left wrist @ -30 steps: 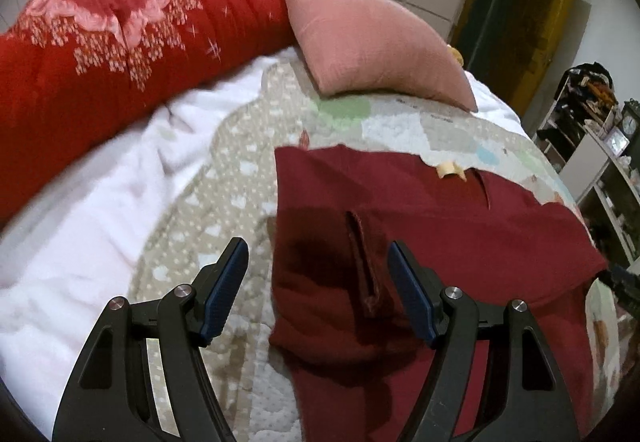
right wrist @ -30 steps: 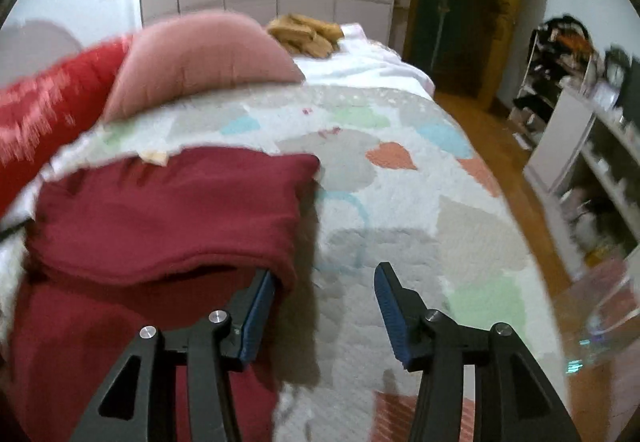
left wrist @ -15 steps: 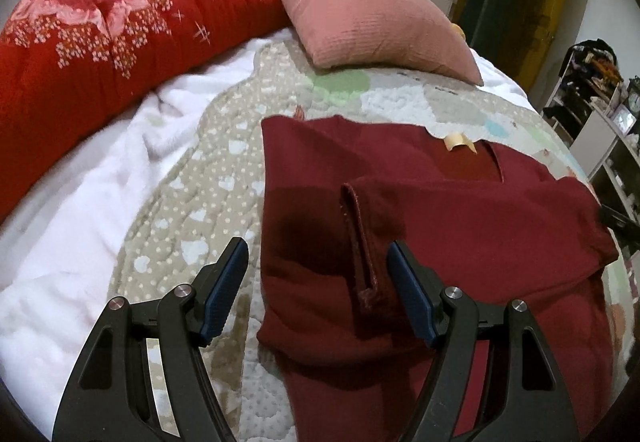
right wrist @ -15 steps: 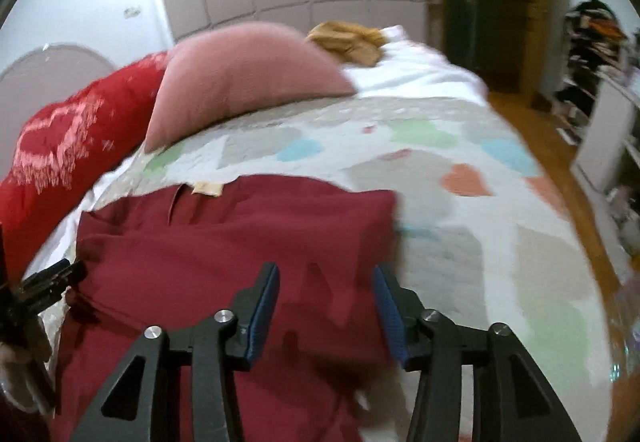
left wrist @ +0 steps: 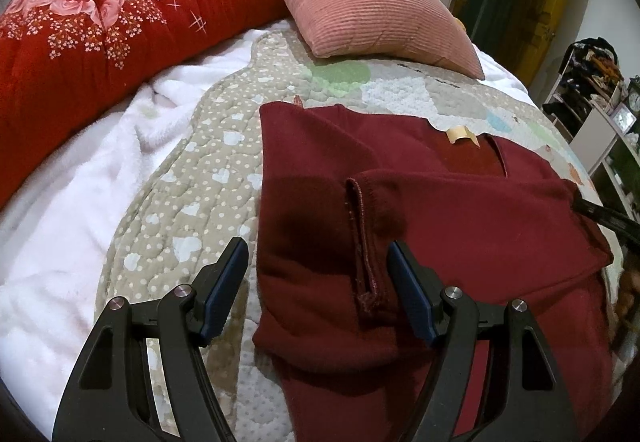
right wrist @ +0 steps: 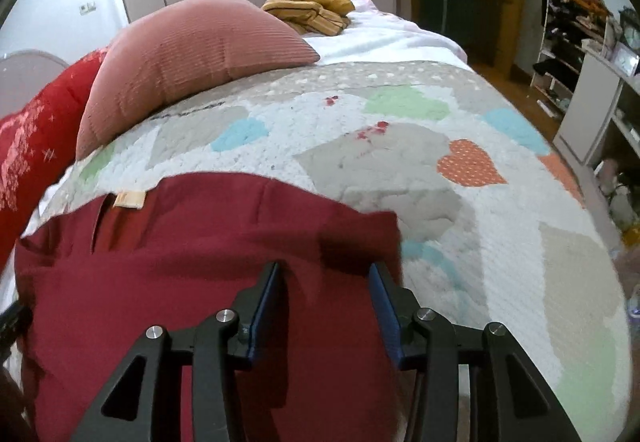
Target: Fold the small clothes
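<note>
A dark red sweater [left wrist: 440, 226] lies flat on the quilt with both sleeves folded across its chest; a tan label [left wrist: 460, 133] marks the collar. The cuff of the folded sleeve [left wrist: 366, 242] lies between the fingers of my left gripper [left wrist: 318, 262], which is open and empty just above the sweater's left side. In the right wrist view the sweater [right wrist: 180, 262] fills the lower left. My right gripper [right wrist: 326, 282] is open and empty over its right edge. A fingertip of it shows in the left wrist view [left wrist: 600, 216].
The patchwork quilt [right wrist: 460, 202] covers the bed. A pink pillow [left wrist: 368, 10] and a red floral duvet [left wrist: 100, 42] lie beyond the sweater, with a white blanket [left wrist: 80, 210] at left. A mustard garment [right wrist: 312, 10] lies farther back. Shelves [right wrist: 592, 54] stand at right.
My right gripper has moved left from the bare quilt to over the sweater's right edge. My left gripper has shifted slightly forward. Both stay open.
</note>
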